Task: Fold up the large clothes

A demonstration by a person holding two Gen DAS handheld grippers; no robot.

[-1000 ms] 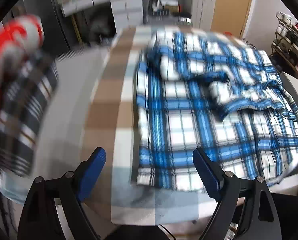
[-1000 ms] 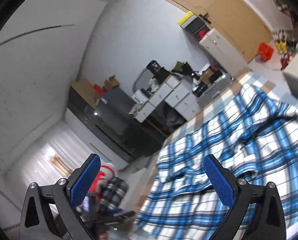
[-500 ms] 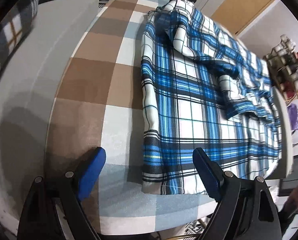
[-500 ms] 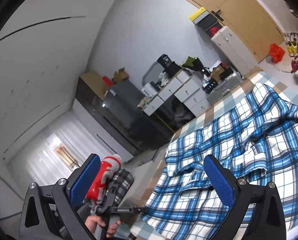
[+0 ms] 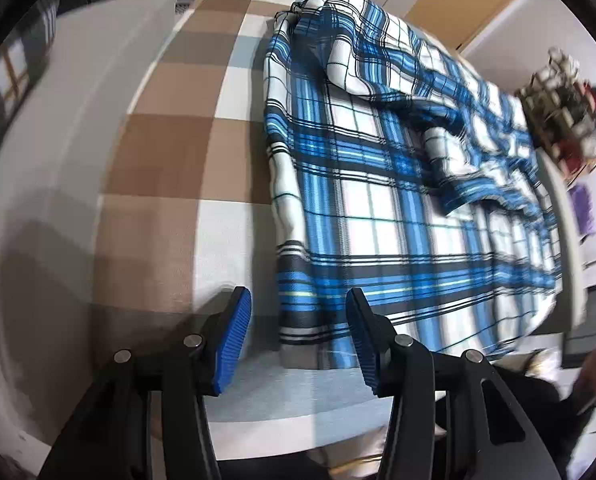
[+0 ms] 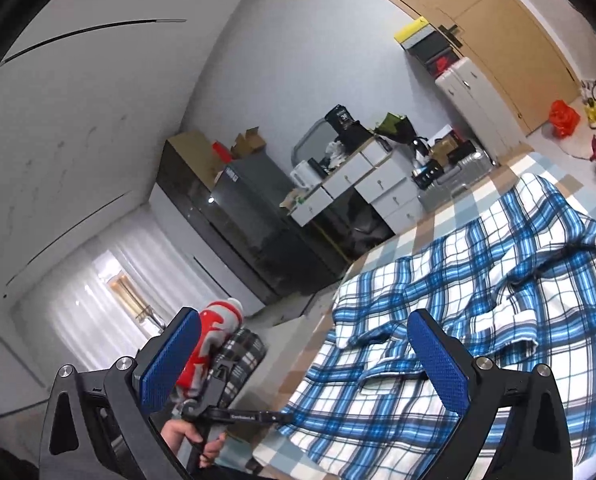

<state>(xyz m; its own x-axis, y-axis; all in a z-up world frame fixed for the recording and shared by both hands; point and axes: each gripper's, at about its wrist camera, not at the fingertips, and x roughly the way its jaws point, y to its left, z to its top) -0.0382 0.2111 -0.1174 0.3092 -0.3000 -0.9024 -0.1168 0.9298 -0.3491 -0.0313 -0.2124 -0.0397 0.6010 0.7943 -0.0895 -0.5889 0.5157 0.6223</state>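
One blue and white plaid shirt (image 5: 382, 184) is lying spread on a bed covered by a brown, white and pale blue checked sheet (image 5: 169, 148). Seen from the left hand-held gripper (image 5: 298, 336), the shirt's long axis is running away from the fingertips toward the far end of the bed, with the hem edge nearest and the collar end farthest. A sleeve is lying crumpled across the body of the shirt, ahead and to the right of this hand-held gripper. The left hand-held gripper is pointing steeply down at the near left corner of the hem; its jaws are closing, and that corner is sitting between the blue pads (image 5: 233, 344), though the pads are not yet pressing on the cloth.

From the right hand-held gripper (image 6: 302, 360), the shirt (image 6: 478, 320) is lying ahead and to the right, its long axis slanting from lower left to upper right. This hand-held gripper is pointing level over the bed with its jaws standing wide and nothing between them.

Only the right view is showing the person's hand (image 6: 189, 440) wrapped around the left tool's handle, the plaid sleeve (image 6: 237, 360) above it, and the room beyond: white drawers (image 6: 362, 184), a dark cabinet (image 6: 233, 208) and curtains (image 6: 109, 308). Only the left view is showing the hem corner closely, plus a cluttered rack (image 5: 566, 116) far off to the right.
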